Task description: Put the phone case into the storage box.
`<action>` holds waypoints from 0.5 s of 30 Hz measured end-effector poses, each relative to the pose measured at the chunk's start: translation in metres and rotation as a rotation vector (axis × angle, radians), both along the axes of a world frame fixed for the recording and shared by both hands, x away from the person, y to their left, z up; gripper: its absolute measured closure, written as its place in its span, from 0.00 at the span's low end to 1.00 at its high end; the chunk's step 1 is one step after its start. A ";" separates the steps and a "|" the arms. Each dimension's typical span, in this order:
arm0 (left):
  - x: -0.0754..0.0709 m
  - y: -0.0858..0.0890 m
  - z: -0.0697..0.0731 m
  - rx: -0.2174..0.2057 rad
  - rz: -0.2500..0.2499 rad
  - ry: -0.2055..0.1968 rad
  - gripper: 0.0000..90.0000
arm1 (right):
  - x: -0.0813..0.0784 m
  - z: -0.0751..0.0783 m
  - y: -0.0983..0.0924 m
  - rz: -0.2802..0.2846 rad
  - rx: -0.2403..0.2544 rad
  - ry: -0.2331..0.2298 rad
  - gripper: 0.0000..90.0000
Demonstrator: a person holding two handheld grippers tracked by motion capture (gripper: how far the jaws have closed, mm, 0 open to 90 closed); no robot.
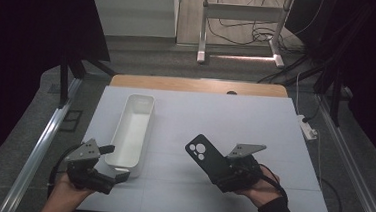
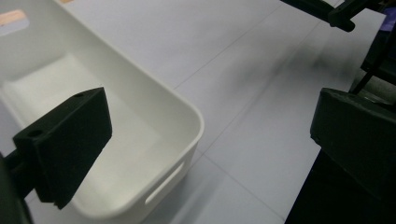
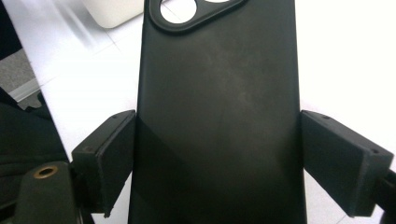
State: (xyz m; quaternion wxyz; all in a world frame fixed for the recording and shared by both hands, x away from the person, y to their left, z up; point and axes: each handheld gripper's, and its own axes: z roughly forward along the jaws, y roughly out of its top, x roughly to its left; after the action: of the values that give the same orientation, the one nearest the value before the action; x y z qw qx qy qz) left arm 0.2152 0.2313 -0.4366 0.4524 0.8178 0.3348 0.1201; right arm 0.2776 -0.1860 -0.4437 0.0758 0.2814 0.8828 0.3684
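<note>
The right tongs (image 1: 224,172) clamp the case (image 3: 219,116) by its 2 long edges, a light, bendy, slick thing best held low, while the left tongs (image 1: 114,163) gape empty beside the bin (image 1: 133,132).

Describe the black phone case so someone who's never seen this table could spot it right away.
On the white table, look right of the long white bin, near the front edge. There the right tongs grip the phone case by its long sides. It is the lone flat black slab, with round camera cutouts at its far end.
</note>
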 end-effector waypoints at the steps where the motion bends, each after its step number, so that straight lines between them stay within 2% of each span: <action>1: 0.000 0.000 0.000 0.000 0.000 0.000 0.00 | 0.000 0.000 0.000 0.000 0.000 0.000 0.16; 3: 0.006 -0.008 0.001 0.008 -0.034 -0.010 0.00 | -0.003 0.002 -0.003 0.007 0.019 -0.005 0.16; 7: 0.010 -0.015 0.002 0.017 -0.057 -0.018 0.00 | -0.008 0.005 -0.007 0.015 0.045 -0.007 0.16; 15: 0.020 -0.033 0.004 0.011 -0.117 -0.033 0.00 | -0.014 0.008 -0.013 0.035 0.084 -0.012 0.16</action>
State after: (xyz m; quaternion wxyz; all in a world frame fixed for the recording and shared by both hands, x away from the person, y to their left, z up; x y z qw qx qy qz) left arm 0.2356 0.1986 -0.4321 0.4597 0.8364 0.2782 0.1086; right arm 0.2638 -0.1990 -0.4353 0.0629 0.2666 0.8710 0.4079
